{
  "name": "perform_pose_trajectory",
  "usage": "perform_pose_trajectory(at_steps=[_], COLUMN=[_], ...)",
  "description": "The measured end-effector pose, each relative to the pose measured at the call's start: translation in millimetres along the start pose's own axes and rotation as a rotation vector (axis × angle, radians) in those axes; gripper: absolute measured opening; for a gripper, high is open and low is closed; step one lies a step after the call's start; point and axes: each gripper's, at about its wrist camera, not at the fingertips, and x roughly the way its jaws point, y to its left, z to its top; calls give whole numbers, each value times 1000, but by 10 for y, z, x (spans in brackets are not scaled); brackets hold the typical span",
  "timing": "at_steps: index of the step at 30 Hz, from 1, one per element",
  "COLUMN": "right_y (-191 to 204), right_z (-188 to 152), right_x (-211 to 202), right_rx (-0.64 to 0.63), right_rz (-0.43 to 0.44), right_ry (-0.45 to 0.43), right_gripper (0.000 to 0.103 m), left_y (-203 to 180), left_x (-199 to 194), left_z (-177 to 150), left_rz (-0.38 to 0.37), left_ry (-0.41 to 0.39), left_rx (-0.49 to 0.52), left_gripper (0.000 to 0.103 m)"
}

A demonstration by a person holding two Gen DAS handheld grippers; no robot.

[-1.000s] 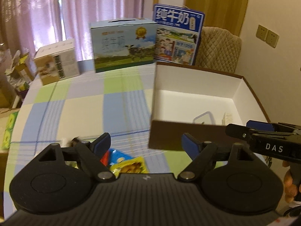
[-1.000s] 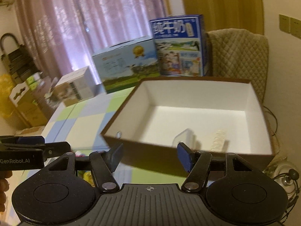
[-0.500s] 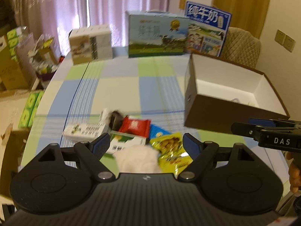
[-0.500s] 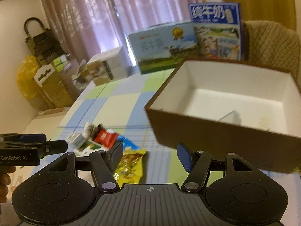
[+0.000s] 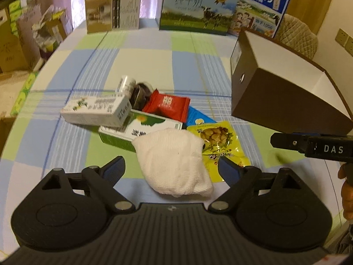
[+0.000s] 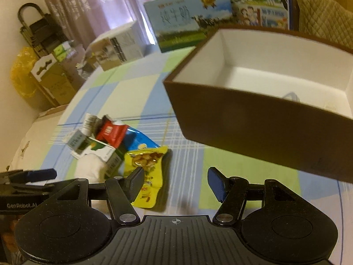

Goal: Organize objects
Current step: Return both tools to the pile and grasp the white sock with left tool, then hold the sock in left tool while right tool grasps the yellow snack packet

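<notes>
A heap of small items lies on the checked tablecloth. It holds a white folded cloth (image 5: 174,163), a yellow nut packet (image 5: 218,143), a red sachet (image 5: 167,103), a blue packet (image 5: 198,119), a green-and-white carton (image 5: 143,128) and a white carton (image 5: 97,110). My left gripper (image 5: 173,170) is open, its fingers either side of the cloth. My right gripper (image 6: 176,182) is open above the tablecloth, with the yellow nut packet (image 6: 145,172) by its left finger. The brown box (image 6: 253,121), white inside, stands to the right.
Two milk cartons (image 5: 198,8) and a smaller white box (image 5: 112,11) stand along the table's far edge. A quilted chair back (image 5: 295,35) is behind the brown box. Cardboard boxes (image 6: 55,81) and a yellow bag sit off the table's left side.
Both grippers have drawn back from the brown box and swung left and down towards the heap. The cloth now lies between my left fingers.
</notes>
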Motion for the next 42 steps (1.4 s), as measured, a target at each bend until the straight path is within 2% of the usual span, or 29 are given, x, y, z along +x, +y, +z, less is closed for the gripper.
perform_pose_trajectory(at_steps=[12, 14, 17, 18, 21, 28, 37, 42], right_y=[-68, -66, -35, -14, 68, 335, 657, 765], right_z=[68, 68, 67, 68, 67, 57, -2, 2], right_x=[211, 238, 270, 281, 310, 422, 693, 828], right_rx=[31, 33, 27, 24, 7, -40, -114, -130], right_rz=[-18, -19, -7, -2, 22, 33, -14, -86], right_ry=[21, 27, 28, 29, 37, 66, 101, 90], right_gripper=[61, 61, 61, 61, 61, 61, 74, 75], left_y=[-29, -30, -50, -65, -105, 59, 236, 264], left_x=[474, 492, 461, 446, 385, 132, 96, 122], left_z=[-13, -27, -22, -20, -21, 5, 56, 41], left_rz=[48, 39, 29, 26, 49, 83, 110, 118], left_ry=[70, 71, 58, 55, 49, 1, -9, -6], left_rx=[-6, -1, 24, 36, 83, 56, 4, -1], left_gripper=[91, 84, 66, 57, 49, 49, 49, 49])
